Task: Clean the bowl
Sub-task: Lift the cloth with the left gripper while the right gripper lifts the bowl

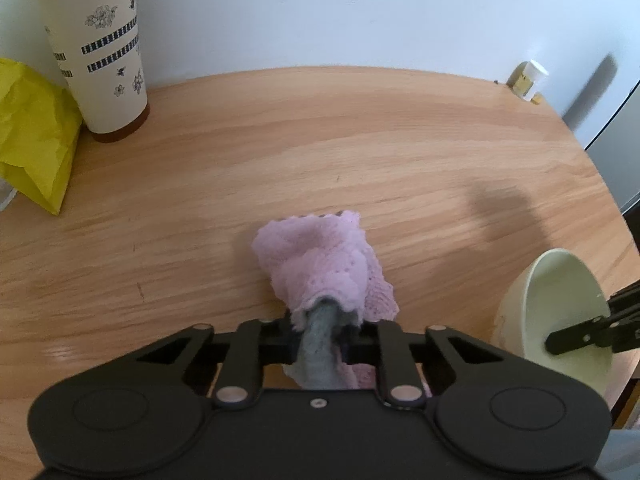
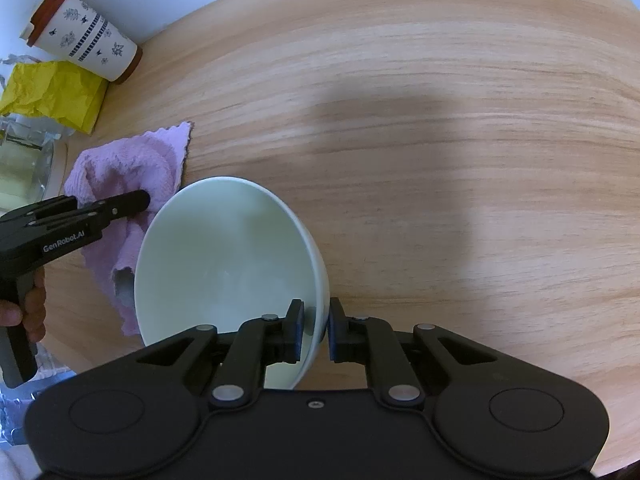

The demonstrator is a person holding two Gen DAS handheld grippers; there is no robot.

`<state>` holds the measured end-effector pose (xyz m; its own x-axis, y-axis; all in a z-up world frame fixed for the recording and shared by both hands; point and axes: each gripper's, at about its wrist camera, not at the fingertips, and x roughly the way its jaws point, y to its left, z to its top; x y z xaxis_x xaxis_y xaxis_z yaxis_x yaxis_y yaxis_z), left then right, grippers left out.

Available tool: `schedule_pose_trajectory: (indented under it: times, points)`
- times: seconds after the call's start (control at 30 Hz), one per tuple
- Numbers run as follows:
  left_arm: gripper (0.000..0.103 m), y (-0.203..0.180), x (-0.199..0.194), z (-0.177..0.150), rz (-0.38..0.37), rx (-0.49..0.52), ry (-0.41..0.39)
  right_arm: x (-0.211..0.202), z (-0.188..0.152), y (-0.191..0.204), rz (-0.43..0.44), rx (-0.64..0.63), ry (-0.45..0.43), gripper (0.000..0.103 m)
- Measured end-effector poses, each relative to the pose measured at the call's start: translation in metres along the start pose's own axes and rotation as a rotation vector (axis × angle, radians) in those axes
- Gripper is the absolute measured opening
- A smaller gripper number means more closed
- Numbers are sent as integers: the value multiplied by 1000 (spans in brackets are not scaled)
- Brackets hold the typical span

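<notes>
A pale cream bowl (image 2: pixel 224 256) is tilted on its side over the wooden table, its hollow facing the right wrist camera. My right gripper (image 2: pixel 316 328) is shut on the bowl's rim, one finger inside and one outside. In the left wrist view the same bowl (image 1: pixel 560 312) shows at the right edge with the right gripper's finger (image 1: pixel 576 338) inside it. A pink cloth with a grey underside (image 1: pixel 320 264) is bunched between the jaws of my left gripper (image 1: pixel 326 320), which is shut on it. From the right wrist view the cloth (image 2: pixel 132 176) lies just left of the bowl with the left gripper (image 2: pixel 136 202) on it.
A tall floral cup with a brown lid (image 1: pixel 96 48) stands at the table's back left beside crumpled yellow paper (image 1: pixel 32 132). A small white container (image 1: pixel 528 78) sits at the far right edge. A clear plastic container (image 2: pixel 20 160) lies left of the cloth. The table (image 1: pixel 360 140) runs out near the bowl.
</notes>
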<state>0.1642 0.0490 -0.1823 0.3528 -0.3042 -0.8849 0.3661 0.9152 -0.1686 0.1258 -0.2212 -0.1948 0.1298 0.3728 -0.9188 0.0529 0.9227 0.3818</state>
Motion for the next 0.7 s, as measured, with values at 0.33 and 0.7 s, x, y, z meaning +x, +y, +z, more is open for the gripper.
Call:
schedule_pose_trajectory:
  times: [0.33, 0.7]
  points:
    - [9, -2, -23, 8, -19, -14, -17, 0, -1, -2, 1, -9, -7, 15]
    - [9, -6, -53, 14, -81, -100, -65, -3, -4, -2, -12, -32, -17, 15]
